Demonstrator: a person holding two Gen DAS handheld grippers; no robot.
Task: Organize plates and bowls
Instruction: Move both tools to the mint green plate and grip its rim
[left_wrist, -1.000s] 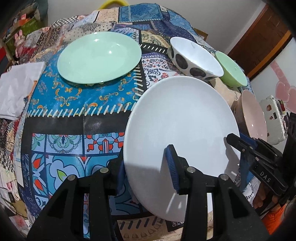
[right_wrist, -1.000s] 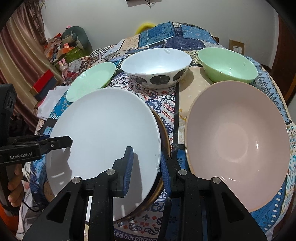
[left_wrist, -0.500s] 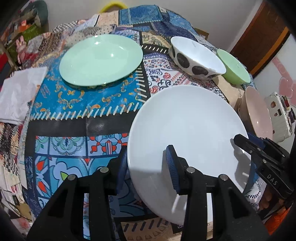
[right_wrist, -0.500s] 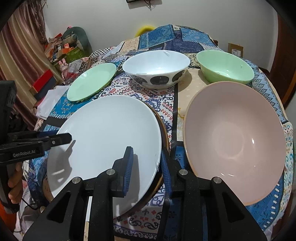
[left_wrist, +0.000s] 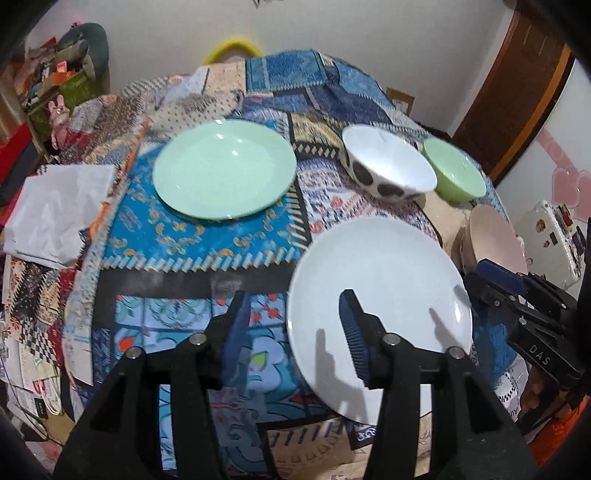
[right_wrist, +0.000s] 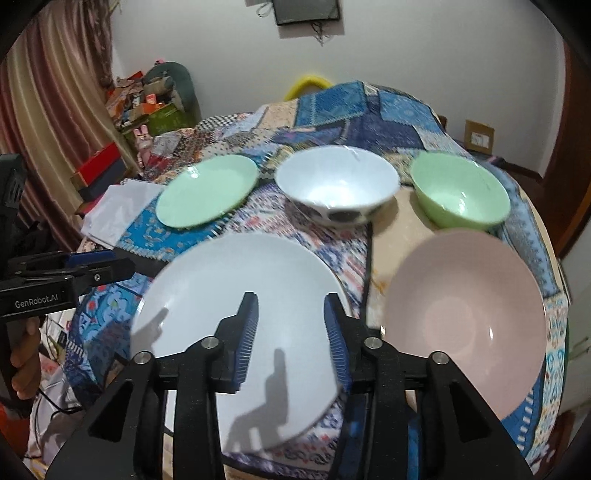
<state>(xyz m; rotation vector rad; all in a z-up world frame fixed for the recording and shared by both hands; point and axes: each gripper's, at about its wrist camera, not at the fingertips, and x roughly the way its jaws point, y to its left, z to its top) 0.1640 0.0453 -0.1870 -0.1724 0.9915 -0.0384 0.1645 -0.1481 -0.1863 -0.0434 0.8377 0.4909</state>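
A white plate (left_wrist: 380, 295) (right_wrist: 243, 317) lies on the patchwork tablecloth near the front edge. My left gripper (left_wrist: 295, 325) is open above the plate's left rim, holding nothing. My right gripper (right_wrist: 290, 325) is open above the plate's right part, holding nothing. A mint green plate (left_wrist: 225, 170) (right_wrist: 207, 190) lies at the back left. A white bowl with dark spots (left_wrist: 388, 166) (right_wrist: 336, 181), a green bowl (left_wrist: 454, 173) (right_wrist: 460, 194) and a large pink bowl (right_wrist: 465, 314) (left_wrist: 495, 240) stand to the right.
A white folded cloth (left_wrist: 55, 206) lies at the table's left edge. Boxes and clutter (right_wrist: 144, 107) fill the floor at the back left. A white case (left_wrist: 550, 240) sits off the right side. A brown door (left_wrist: 517, 85) is at the back right.
Both grippers have opened and pulled up and back from the white plate. The plate now lies flat on the cloth. The brown plate seen under it earlier no longer shows.
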